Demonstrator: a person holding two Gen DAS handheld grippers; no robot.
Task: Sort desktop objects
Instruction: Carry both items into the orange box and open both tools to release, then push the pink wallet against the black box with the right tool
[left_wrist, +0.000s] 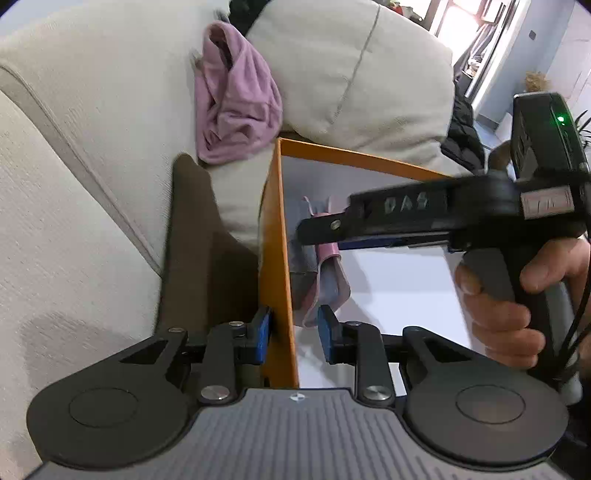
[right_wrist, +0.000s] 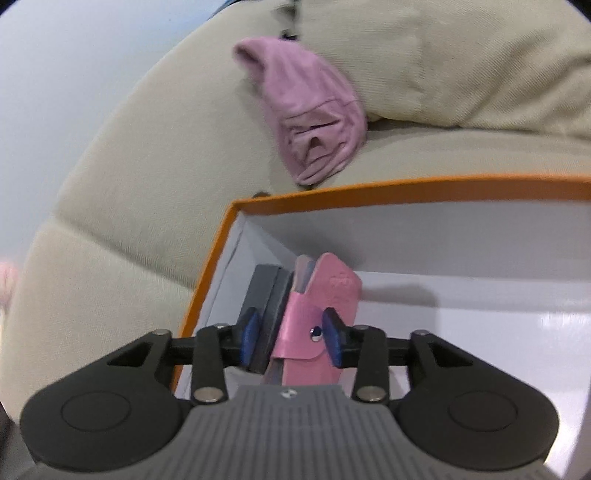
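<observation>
Behind the right tool (right_wrist: 290, 338), a pink case (right_wrist: 317, 314) half-hides a grey block (right_wrist: 267, 295).

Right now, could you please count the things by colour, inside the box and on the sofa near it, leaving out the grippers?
Pink: 2, the pink case standing in the box and the pink cloth on the sofa.
Dark grey: 1, the grey block beside the case.
Orange: 1, the orange box itself.
Total: 4

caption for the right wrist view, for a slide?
Right claw open astride a pink pouch and a dark block standing in the corner of an orange-rimmed box on a sofa.
</observation>
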